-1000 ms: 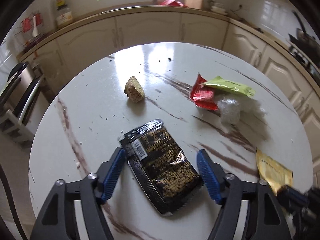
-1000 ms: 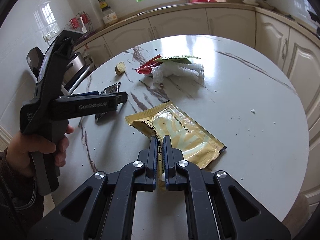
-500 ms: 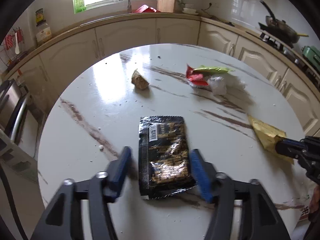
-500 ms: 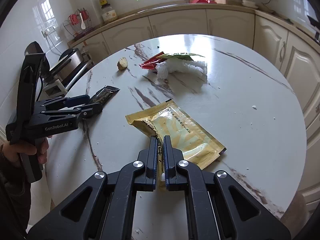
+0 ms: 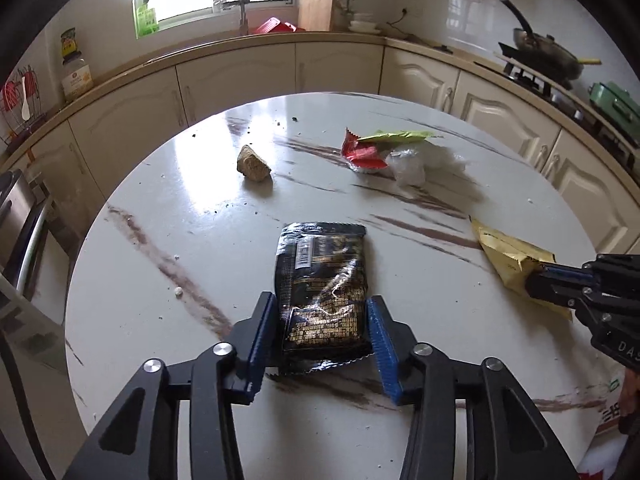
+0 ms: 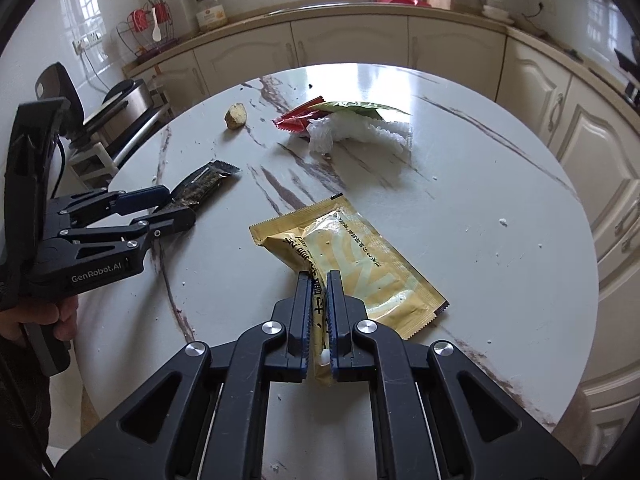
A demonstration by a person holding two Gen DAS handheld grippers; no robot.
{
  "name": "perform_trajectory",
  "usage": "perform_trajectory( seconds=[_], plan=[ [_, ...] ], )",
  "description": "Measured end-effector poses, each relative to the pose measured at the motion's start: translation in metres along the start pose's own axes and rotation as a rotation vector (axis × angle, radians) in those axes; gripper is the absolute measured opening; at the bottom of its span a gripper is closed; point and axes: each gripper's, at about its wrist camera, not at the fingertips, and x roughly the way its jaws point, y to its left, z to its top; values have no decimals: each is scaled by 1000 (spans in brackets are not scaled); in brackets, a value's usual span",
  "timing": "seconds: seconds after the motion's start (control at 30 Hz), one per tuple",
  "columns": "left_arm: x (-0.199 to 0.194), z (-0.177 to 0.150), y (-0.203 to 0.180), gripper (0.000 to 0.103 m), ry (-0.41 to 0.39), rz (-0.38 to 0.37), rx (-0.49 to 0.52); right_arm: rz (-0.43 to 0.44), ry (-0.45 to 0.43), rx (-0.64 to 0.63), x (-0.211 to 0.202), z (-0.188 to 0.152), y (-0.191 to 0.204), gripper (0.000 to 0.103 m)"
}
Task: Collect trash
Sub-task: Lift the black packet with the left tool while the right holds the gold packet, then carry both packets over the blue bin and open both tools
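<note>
A black and gold wrapper (image 5: 324,288) lies on the round marble table (image 5: 160,248). My left gripper (image 5: 322,312) has its blue pads on either side of the wrapper's near end, touching or almost touching its edges. The wrapper also shows in the right wrist view (image 6: 204,184), between the left gripper's fingers (image 6: 160,204). My right gripper (image 6: 319,280) is shut on a yellow sachet (image 6: 360,260), which also shows in the left wrist view (image 5: 508,260).
Farther back on the table lie a brown food chunk (image 5: 252,164), a red wrapper (image 5: 360,152), a green wrapper (image 5: 396,136) and a crumpled clear plastic bag (image 5: 416,162). Crumbs dot the table. Cream cabinets (image 5: 340,68) curve behind it.
My left gripper has narrowed around the black wrapper, which now lies straight between the pads. The right gripper has stayed shut on the yellow sachet.
</note>
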Motion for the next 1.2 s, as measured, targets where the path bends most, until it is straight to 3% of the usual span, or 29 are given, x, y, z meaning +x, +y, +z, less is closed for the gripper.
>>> perform_trajectory(
  seconds=[0.1,0.23,0.37,0.67,0.9,1.07,1.2],
  plan=[
    [-1,-2,-2,31,-12,-7,-21,-31,-6,-33,1,0,5,7],
    [-12,-4,-3,17,-38,-35,-43,-108,-47,-106,-2,-6,19,5],
    [-22,-9,-5,14,-48,-65,-38,-47,-78,-46,-13,-5,16,5],
    [-59,-31,4,14,-94,-131,-87,34,-129,-61,-42,7,50,5],
    [-112,-73,35,14,-151,-108,-115,99,-141,-132,-48,12,117,5],
    [-160,-123,88,14,-190,-64,-174,190,-134,-195,-39,16,184,5],
    [-191,-166,139,15,-199,14,-230,265,-119,-260,-22,15,249,5]
  ],
)
